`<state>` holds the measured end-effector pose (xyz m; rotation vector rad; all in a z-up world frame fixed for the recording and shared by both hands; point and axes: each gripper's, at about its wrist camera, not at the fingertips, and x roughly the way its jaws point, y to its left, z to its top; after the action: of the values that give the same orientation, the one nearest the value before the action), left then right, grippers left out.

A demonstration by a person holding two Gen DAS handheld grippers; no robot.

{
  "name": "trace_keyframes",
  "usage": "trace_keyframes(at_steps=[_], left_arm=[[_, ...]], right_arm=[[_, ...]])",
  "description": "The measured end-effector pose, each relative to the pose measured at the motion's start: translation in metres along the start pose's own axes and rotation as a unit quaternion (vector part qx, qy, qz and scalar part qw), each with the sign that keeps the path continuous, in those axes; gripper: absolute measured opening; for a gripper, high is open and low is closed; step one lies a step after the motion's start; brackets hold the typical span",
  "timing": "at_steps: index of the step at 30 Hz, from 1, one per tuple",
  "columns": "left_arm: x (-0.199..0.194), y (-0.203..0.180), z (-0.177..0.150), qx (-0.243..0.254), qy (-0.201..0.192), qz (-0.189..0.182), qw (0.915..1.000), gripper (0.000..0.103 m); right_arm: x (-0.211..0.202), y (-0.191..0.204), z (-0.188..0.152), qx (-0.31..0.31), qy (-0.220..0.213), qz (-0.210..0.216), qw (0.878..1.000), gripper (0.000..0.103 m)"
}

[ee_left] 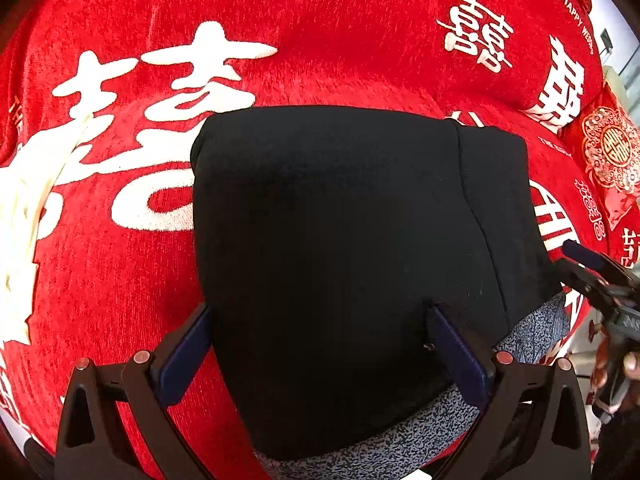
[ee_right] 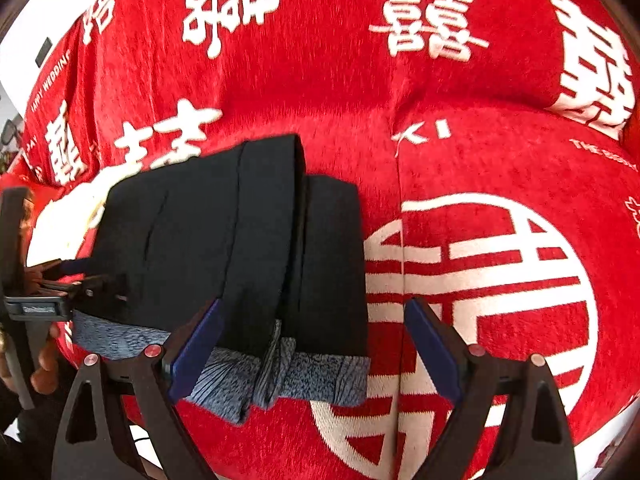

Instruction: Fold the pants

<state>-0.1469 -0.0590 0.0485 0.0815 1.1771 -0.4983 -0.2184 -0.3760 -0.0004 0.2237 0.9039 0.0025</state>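
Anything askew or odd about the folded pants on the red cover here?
Slightly. In the right wrist view the black pants sit in uneven layers: one folded strip lies offset beside the main stack, and the grey waistband bunches at the near edge. No damage shows.

Folded black pants [ee_left: 340, 248] with a speckled grey waistband [ee_left: 400, 444] lie on a red plush cover with white characters [ee_left: 132, 92]. The left gripper [ee_left: 320, 356] straddles their near end, blue-padded fingers [ee_left: 184, 356] spread wide; the right gripper [ee_left: 600, 276] hovers beside.

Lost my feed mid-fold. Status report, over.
Left gripper and right gripper both open, empty. Black pants folded on red blanket, grey waistband nearest. Nothing in the way.
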Motion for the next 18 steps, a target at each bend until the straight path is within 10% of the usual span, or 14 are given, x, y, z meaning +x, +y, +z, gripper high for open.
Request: trace_keyframes(at_steps=[8,13,18], left_arm=[[-0.005,-0.009,-0.003,0.008,-0.016,0.034,0.9993,0.103],[-0.036,-0.032,-0.008,0.052,-0.081,0.119,0.9882,0.103],[-0.050,-0.051,-0.008,0.072,-0.085,0.106,0.9881,0.103]], right_arm=[[-0.006,0.010,0.002,-0.014,-0.012,0.002,1.000,0.093],[-0.026,0.039,0.000,-0.046,-0.048,-0.047,0.997,0.093],[-0.031,0.080,-0.003,-0.098,-0.039,-0.079,0.991,0.093]])
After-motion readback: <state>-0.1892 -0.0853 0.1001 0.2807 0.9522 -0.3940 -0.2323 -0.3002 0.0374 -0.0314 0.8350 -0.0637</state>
